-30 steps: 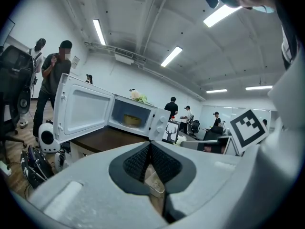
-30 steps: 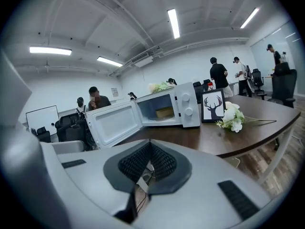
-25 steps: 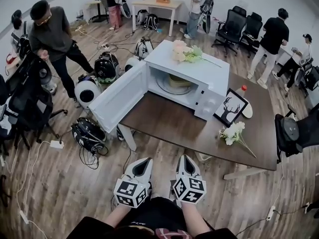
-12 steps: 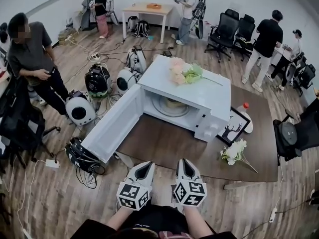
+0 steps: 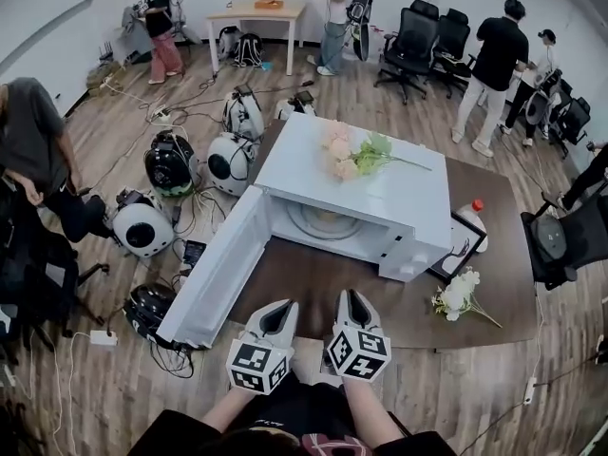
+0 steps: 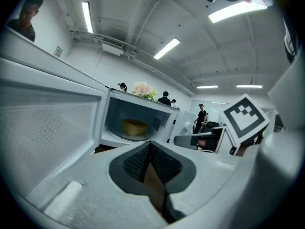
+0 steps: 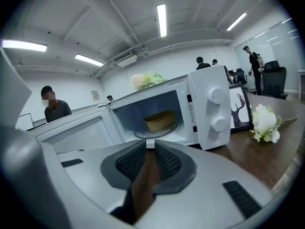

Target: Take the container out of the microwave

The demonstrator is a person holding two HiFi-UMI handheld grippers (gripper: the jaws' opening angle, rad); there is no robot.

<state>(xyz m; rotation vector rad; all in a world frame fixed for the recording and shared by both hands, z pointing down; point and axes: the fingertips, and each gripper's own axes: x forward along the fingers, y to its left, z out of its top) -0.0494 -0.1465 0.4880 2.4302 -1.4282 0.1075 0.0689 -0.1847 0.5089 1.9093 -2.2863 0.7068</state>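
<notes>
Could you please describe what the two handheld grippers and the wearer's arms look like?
Both the left gripper and right gripper are pale grey, tapered shells with dark, mesh-textured pads. Each carries a cube with black-and-white square markers. No cables show. The forearms are uncovered below dark clothing. The right gripper's jaws have just been opening, with nothing between them.

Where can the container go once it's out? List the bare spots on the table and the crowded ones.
Bare: the table strip in front of the microwave, between its open door and the white flowers. Crowded: the right end, where the picture frame, bottle and white flowers sit beside the microwave. A bouquet lies on its top.
</notes>
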